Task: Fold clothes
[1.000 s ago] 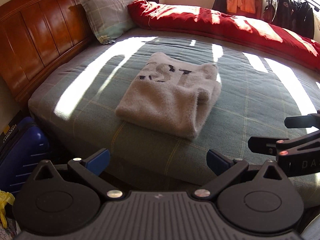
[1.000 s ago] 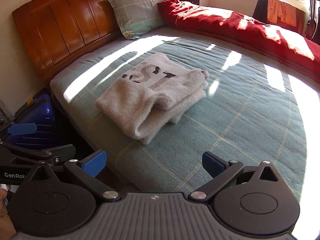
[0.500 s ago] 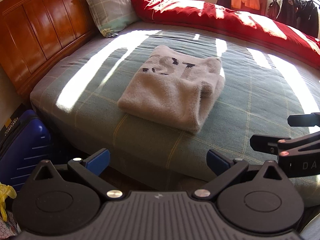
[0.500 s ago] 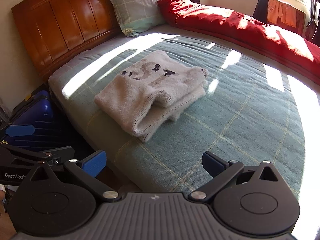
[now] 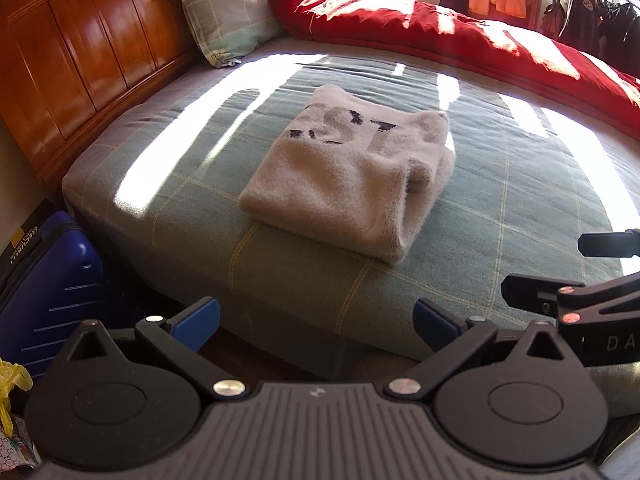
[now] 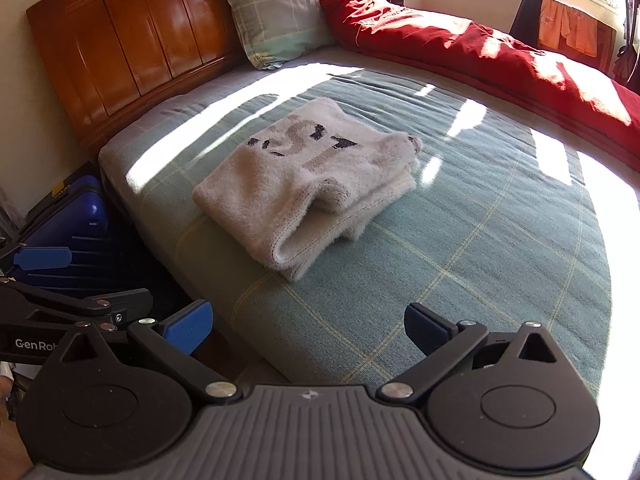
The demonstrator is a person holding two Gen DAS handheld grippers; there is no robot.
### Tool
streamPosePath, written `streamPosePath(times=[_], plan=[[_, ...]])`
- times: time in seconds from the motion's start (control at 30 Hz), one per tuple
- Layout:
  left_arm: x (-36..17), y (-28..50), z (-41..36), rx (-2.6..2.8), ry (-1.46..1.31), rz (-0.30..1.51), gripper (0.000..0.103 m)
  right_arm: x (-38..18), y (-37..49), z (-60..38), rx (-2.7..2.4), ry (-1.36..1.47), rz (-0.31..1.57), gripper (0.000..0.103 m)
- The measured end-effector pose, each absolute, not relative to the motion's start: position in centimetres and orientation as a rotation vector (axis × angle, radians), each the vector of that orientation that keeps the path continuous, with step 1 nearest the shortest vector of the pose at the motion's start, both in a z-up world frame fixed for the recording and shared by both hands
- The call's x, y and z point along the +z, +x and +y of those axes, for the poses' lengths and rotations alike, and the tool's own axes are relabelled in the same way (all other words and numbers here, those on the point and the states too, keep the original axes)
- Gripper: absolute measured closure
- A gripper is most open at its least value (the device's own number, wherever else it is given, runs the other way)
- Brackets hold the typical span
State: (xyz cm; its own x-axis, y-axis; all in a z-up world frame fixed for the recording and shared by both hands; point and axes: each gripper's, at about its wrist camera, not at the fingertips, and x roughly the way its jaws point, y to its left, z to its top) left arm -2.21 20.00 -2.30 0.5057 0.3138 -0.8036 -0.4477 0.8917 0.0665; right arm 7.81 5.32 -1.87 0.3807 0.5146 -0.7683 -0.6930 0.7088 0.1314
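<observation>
Two views, one verdict: from my left wrist, my left gripper (image 5: pixel 316 320) hangs spread and empty short of the bed (image 5: pixel 520 208), where the grey sweater (image 5: pixel 352 176) lies folded near the front edge; I judge folding done, so next I'd only square it or fetch another garment. From my right wrist, my right gripper (image 6: pixel 308 322) is likewise spread, holding nothing. Sun stripes the green checked cover; a wooden headboard (image 6: pixel 120 48), pillow (image 6: pixel 280 16) and red duvet (image 6: pixel 480 52) lie beyond.
</observation>
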Motion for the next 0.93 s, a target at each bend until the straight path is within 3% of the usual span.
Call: streamPosePath(times=[0.93], plan=[[-2.65, -2.14, 20.25, 0.467, -0.169, 0.942, 0.001, -2.22, 7.89, 5.63, 0.775, -0.222, 0.9, 0.0]])
